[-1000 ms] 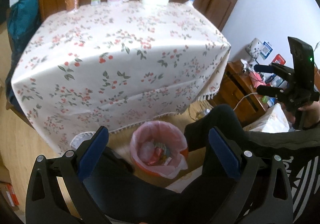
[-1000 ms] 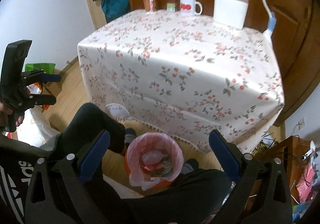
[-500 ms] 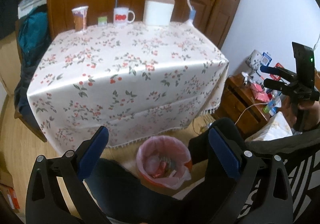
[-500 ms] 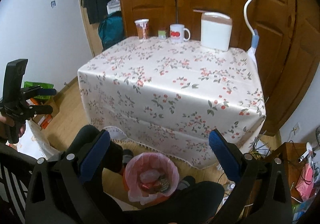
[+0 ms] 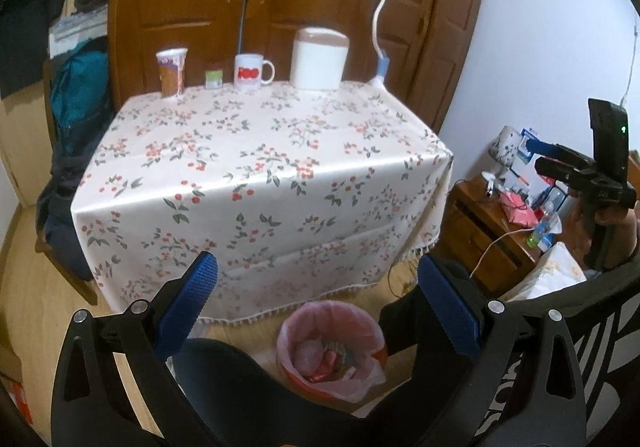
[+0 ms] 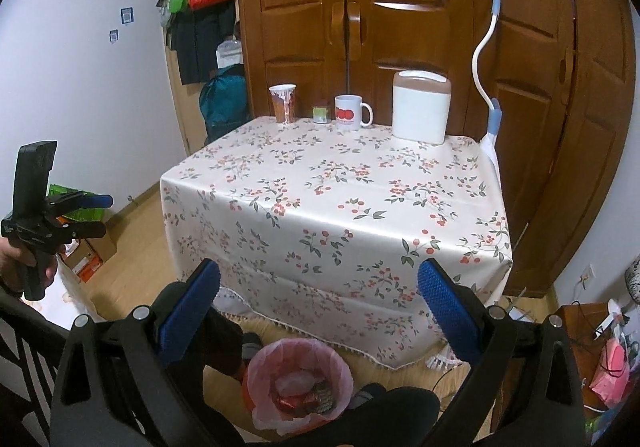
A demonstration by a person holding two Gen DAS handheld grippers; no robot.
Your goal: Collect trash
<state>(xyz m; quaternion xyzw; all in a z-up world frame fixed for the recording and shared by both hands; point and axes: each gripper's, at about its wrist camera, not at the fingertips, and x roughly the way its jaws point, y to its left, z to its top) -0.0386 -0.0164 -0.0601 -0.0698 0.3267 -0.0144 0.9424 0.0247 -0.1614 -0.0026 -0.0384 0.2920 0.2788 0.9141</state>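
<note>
A bin with a pink bag (image 5: 332, 347) stands on the floor between the person's knees and holds several wrappers; it also shows in the right wrist view (image 6: 298, 387). My left gripper (image 5: 320, 299) is open and empty above it, and shows at the left of the right wrist view (image 6: 94, 215). My right gripper (image 6: 320, 295) is open and empty, and shows at the right of the left wrist view (image 5: 540, 155). The table (image 5: 260, 167) has a floral cloth. At its far edge stand a paper cup (image 5: 172, 71), a small green box (image 5: 213, 79), a mug (image 5: 250, 73) and a white container (image 5: 320, 63).
A wooden wardrobe (image 6: 400, 27) stands behind the table, with a gooseneck clip holder (image 6: 480, 47) at the table's far right corner. A wooden nightstand (image 5: 492, 223) with clutter is to the right. A teal backpack (image 5: 76, 103) and boxes (image 6: 88, 255) lie to the left.
Both grippers have risen and pulled back from the table, so the bin looks lower and smaller and the wardrobe doors have come into view. Both stay open and empty.
</note>
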